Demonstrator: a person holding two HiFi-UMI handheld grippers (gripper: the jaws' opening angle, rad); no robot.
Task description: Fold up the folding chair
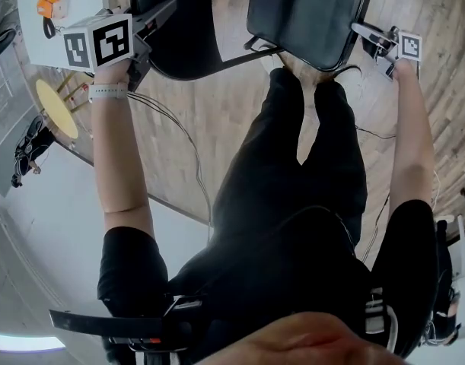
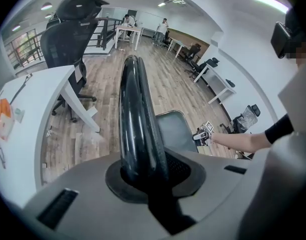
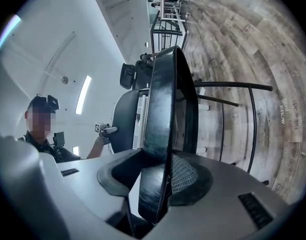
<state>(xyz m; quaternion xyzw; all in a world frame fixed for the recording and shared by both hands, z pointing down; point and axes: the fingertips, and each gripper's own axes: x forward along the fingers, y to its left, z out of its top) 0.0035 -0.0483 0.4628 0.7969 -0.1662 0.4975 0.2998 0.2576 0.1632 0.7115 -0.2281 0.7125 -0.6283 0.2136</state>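
Two holds carry this step, as we judge it: the seat should swing up toward the backrest while the backrest is kept steady, and we would keep both holds firm so the frame neither twists nor skids on the floor. In the head view, the folding chair (image 1: 316,6) stands on the wooden floor (image 1: 186,120) to the right of the white desk (image 1: 30,40), just ahead of the person's legs (image 1: 293,143). The left gripper (image 1: 160,17) is clamped on the rounded black backrest (image 1: 179,44) at its desk side, and the right gripper (image 1: 365,35) bites the seat (image 1: 293,29) at the corner farthest from the desk. In the left gripper view, we see the left gripper (image 2: 145,171) squeezed onto the backrest's glossy rim (image 2: 135,109), the desk (image 2: 42,94) off to one side and the seat (image 2: 173,129) beyond. In the right gripper view, the right gripper (image 3: 160,184) presses on the seat's thick edge (image 3: 165,99); thin black tube legs (image 3: 233,86) show behind it. We find the chair black, padded and smooth, probably slippery, and not yet folded flat.
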